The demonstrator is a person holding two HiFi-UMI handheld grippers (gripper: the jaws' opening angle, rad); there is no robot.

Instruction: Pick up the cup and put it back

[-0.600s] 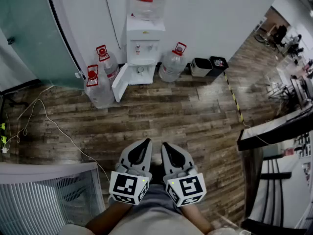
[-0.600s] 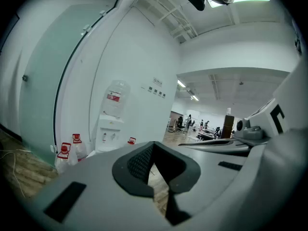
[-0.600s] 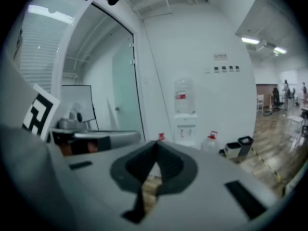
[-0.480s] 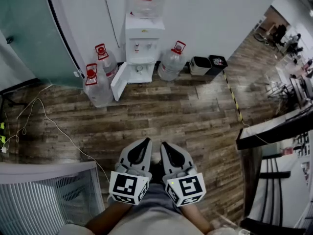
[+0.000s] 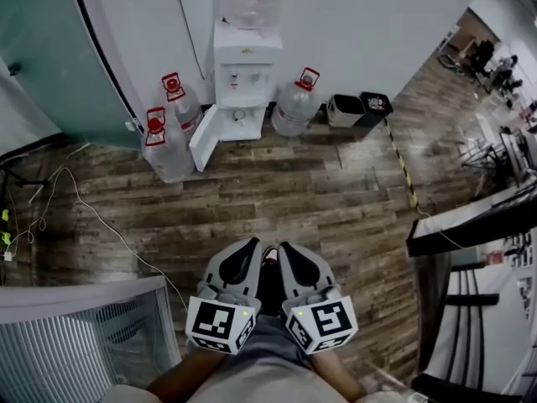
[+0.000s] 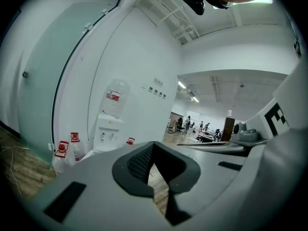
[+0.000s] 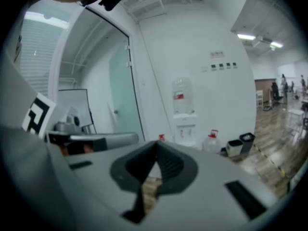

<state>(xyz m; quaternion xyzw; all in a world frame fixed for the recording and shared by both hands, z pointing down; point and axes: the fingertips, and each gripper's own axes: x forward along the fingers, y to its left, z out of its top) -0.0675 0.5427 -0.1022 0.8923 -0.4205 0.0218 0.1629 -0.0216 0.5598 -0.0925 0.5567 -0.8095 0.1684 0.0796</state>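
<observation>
Wood-plank floor (image 5: 294, 191), white water dispenser (image 5: 245, 82) upright against wall (image 5: 352, 32); left hand-held gripper (image 5: 244, 250) and right hand-held gripper (image 5: 290, 252) both closed, empty

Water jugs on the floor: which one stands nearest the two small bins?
The lone jug right of the white dispenser, beside the bins; the other two jugs stand together on the dispenser's left.

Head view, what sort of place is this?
Most likely an office: a water dispenser against the wall with spare jugs beside it, two bins nearby, and desks with people at far right.
</observation>
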